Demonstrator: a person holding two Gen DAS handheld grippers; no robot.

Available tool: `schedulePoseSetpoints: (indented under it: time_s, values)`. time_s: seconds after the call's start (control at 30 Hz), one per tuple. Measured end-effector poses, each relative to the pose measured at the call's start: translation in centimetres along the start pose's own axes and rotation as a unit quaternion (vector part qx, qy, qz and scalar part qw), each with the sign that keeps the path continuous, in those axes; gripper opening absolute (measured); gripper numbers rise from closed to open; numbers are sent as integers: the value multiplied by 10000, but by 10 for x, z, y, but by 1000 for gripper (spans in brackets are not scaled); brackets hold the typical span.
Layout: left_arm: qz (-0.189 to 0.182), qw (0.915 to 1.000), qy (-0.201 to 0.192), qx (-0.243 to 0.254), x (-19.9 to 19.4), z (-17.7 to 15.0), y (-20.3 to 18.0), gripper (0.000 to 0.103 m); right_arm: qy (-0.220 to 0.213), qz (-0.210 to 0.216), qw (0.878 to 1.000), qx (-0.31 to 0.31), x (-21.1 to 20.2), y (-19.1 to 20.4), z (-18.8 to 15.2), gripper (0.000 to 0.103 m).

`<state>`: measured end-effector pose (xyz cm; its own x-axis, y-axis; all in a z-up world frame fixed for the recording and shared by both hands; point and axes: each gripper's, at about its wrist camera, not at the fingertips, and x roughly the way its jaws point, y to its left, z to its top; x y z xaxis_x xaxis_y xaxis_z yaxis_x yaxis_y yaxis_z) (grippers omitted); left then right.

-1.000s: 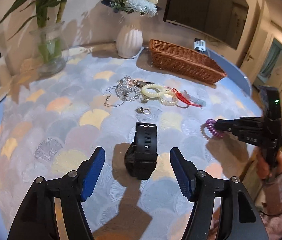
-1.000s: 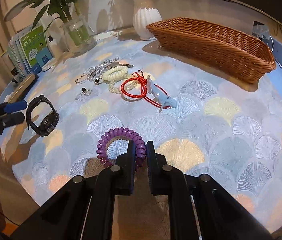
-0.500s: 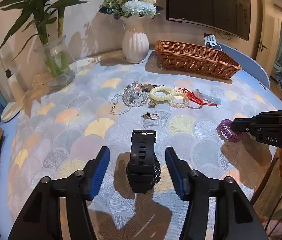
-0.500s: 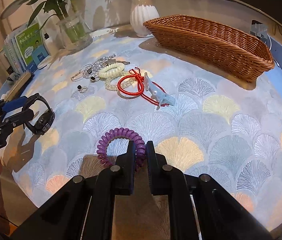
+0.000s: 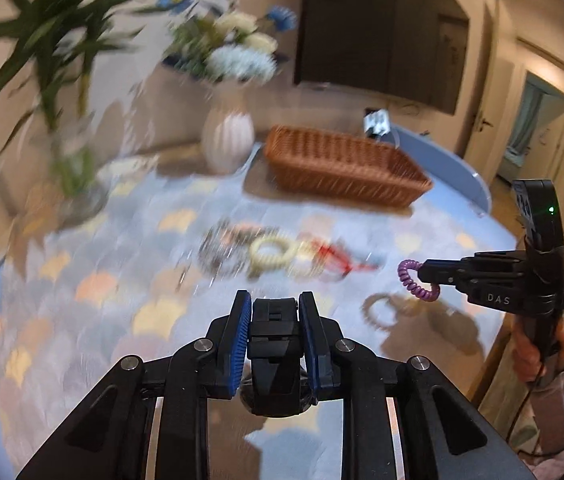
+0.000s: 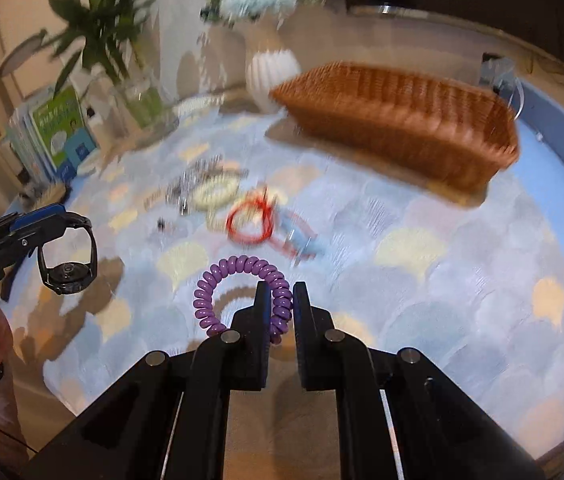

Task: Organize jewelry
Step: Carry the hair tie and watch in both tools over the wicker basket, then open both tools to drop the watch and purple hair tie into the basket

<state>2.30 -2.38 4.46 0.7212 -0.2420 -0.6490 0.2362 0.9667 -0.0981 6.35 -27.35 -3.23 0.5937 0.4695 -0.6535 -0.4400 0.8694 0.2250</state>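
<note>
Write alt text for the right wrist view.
The right gripper grips a purple spiral hair tie lifted above a patterned tablecloth. At left, the left gripper carries a black watch. Blurred jewelry and a wicker basket lie beyond.

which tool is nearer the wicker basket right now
Right, by a little. The right tool, holding the purple coil tie, faces the basket; the left tool, closing on the watch, sits farther back.

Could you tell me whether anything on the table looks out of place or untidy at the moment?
Yes: the remaining jewelry lies in a loose tangle mid-table, outside the wicker basket. The left gripper is closing on the black watch, and the right gripper holds the purple coil band clear of the table.
</note>
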Motion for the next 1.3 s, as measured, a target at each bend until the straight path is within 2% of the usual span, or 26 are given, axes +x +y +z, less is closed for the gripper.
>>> schedulePoseSetpoints:
  time_s: [0.2,0.37,0.47,0.6,0.7,0.83,0.9,1.0,1.13,1.2,1.23,1.3]
  values:
    - [-254,9988,-162,396,28,69,-24,25,-518,-238,9983,142,-28,-30,46,13]
    - [-539,9956,-171,743,78,140,-55,25,-698,-628,9945,460,-26,-74,92,13]
    - [-674,9946,-206,768,114,172,-68,25,-634,-804,9919,752,-9,-107,117,13]
    - [-833,9947,-100,587,175,205,-78,25,-279,-957,9886,1132,27,-150,138,13]
    - [-921,9949,148,392,220,214,-78,25,36,-996,9863,1318,53,-172,145,13]
    - [-878,9947,479,258,266,213,-77,25,374,-1175,9839,1293,78,-183,151,13]
    - [-885,9942,568,223,276,206,-75,25,546,-1213,9829,1270,89,-184,153,13]
    - [-910,9937,629,194,282,199,-74,25,712,-1485,9795,1156,100,-182,156,13]
    - [-887,9934,676,257,281,200,-76,25,722,-1392,9802,1210,99,-182,156,13]
    - [-1024,9920,689,266,274,198,-76,25,650,-1203,9814,1345,95,-184,154,14]
    - [-1053,9917,682,270,272,198,-77,30,617,-1101,9816,1429,94,-185,153,14]
    - [-1094,9920,593,224,257,198,-73,47,547,-903,9817,1582,85,-187,151,17]
